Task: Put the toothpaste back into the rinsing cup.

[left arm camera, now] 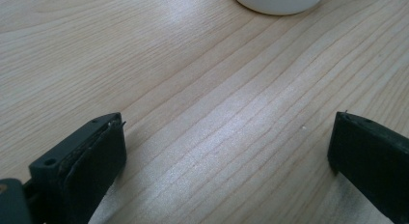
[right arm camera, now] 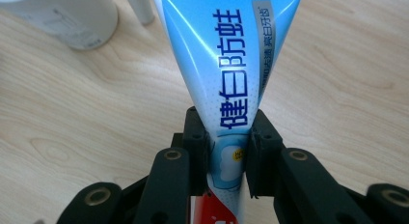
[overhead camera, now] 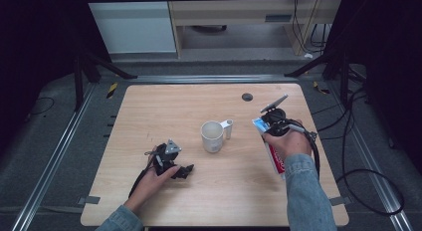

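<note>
In the high view the right gripper [overhead camera: 270, 122] is clenched on a blue-and-white toothpaste tube with a red lower end [overhead camera: 275, 156]; the tube runs from the gripper back under the person's right hand [overhead camera: 288, 142] toward the denim sleeve, its pale blue end poking out just left of the gripper body. A white ceramic mug [overhead camera: 212, 136] stands on the light wooden tabletop [overhead camera: 149, 116] to the left of that gripper, near it but apart, with a small white cylinder [overhead camera: 228, 128] touching or just beside the mug's right side. The left gripper [overhead camera: 185, 171] lies low at the tabletop under the left hand [overhead camera: 154, 180], well to the left of the mug, its jaws spread and holding nothing. In the left gripper view the two black jaws stand wide apart with bare wood grain between them, and the mug's white base [left arm camera: 277, 2] sits ahead, well beyond the tips. In the right gripper view the jaws press on both sides of the tube [right arm camera: 226, 84], pinching it at its narrow part; the tube widens ahead of the gripper, glossy blue and white with dark blue printed characters and a grey stripe, and a red patch shows below the pads. The mug [right arm camera: 62, 19] and the white cylinder [right arm camera: 140, 7] stand ahead and to the left of the gripper.
</note>
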The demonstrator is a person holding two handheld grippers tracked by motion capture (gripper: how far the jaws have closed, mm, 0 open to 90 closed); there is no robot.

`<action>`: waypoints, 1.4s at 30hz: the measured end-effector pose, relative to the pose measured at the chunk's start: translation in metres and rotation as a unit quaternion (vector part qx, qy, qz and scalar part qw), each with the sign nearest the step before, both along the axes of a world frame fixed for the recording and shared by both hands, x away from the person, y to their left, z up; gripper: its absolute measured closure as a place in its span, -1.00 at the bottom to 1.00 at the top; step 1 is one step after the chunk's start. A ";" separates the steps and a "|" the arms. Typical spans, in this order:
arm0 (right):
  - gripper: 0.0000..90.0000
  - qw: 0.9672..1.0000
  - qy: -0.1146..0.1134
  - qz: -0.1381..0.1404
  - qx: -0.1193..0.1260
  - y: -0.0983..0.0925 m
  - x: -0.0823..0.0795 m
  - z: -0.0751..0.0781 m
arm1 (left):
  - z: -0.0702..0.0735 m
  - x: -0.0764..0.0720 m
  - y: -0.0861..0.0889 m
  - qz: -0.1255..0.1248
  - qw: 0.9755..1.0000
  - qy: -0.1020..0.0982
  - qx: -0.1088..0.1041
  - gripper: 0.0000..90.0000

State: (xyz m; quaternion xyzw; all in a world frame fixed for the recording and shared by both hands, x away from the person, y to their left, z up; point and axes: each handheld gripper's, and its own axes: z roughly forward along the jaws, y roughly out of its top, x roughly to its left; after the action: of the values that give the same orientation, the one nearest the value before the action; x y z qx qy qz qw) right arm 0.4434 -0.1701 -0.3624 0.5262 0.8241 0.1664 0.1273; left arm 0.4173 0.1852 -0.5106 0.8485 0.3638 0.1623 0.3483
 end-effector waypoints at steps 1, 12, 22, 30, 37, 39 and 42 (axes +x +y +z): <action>0.64 1.000 -0.002 -0.003 0.003 0.000 0.000 0.002 | 0.000 0.000 0.000 0.000 1.000 0.000 0.000 -1.00; 0.64 0.999 -0.039 -0.006 0.029 -0.002 0.000 0.010 | 0.000 0.000 0.000 0.000 1.000 0.000 0.000 -1.00; 0.64 0.994 -0.095 -0.002 0.055 0.002 -0.001 0.014 | 0.000 0.000 0.000 0.000 1.000 0.000 0.000 -1.00; 0.64 0.986 -0.147 -0.002 0.079 0.010 0.001 0.014 | 0.000 0.000 0.000 0.000 1.000 0.000 -0.001 -1.00; 0.64 0.978 -0.185 -0.008 0.095 0.018 0.004 0.012 | 0.000 0.000 0.000 0.000 1.000 0.000 0.000 -1.00; 0.64 0.976 -0.195 -0.012 0.096 0.019 0.004 0.011 | 0.000 0.000 0.000 0.000 1.000 -0.001 -0.001 -1.00; 0.64 0.972 -0.210 -0.017 0.104 0.020 0.005 0.010 | 0.000 0.000 0.000 0.000 1.000 0.000 -0.001 -1.00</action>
State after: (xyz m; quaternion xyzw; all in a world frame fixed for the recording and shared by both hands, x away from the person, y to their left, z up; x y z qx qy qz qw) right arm 0.4482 -0.1505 -0.3524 0.5038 0.7480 0.3556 0.2454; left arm 0.4173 0.1851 -0.5108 0.8482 0.3639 0.1626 0.3490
